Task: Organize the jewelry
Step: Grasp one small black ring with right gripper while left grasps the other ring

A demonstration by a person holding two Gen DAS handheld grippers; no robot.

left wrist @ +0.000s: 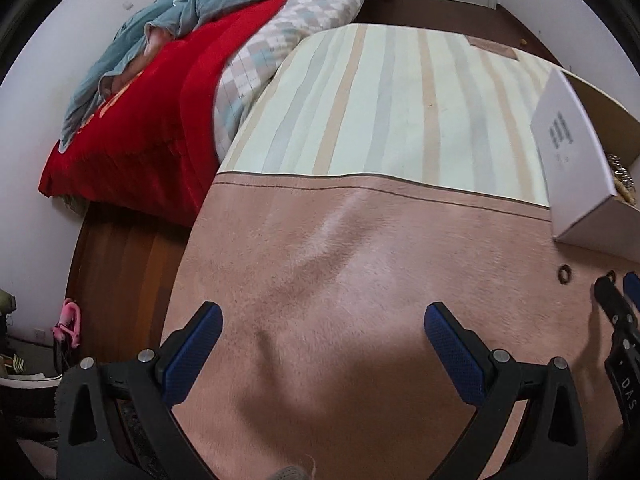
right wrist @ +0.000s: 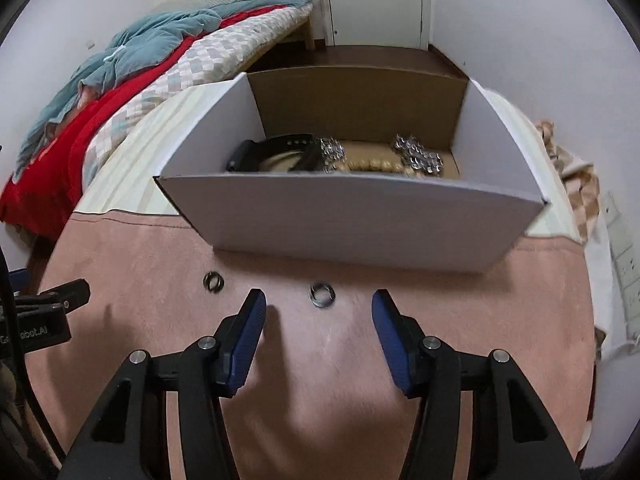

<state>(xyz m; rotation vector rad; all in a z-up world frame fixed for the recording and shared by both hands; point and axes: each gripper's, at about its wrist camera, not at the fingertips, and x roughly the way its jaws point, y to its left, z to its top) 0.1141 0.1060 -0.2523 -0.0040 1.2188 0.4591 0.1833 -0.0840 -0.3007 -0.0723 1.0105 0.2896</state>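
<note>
Pink cloth point(right wrist: 160, 248) bears two dark rings point(right wrist: 323, 294).

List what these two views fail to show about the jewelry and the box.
- Box contents, right wrist view: the front wall hides the lower part of the watch and beads.
- Box, left wrist view: cut off by the right edge.
- Two rings on the cloth: too small to show any detail.
</note>
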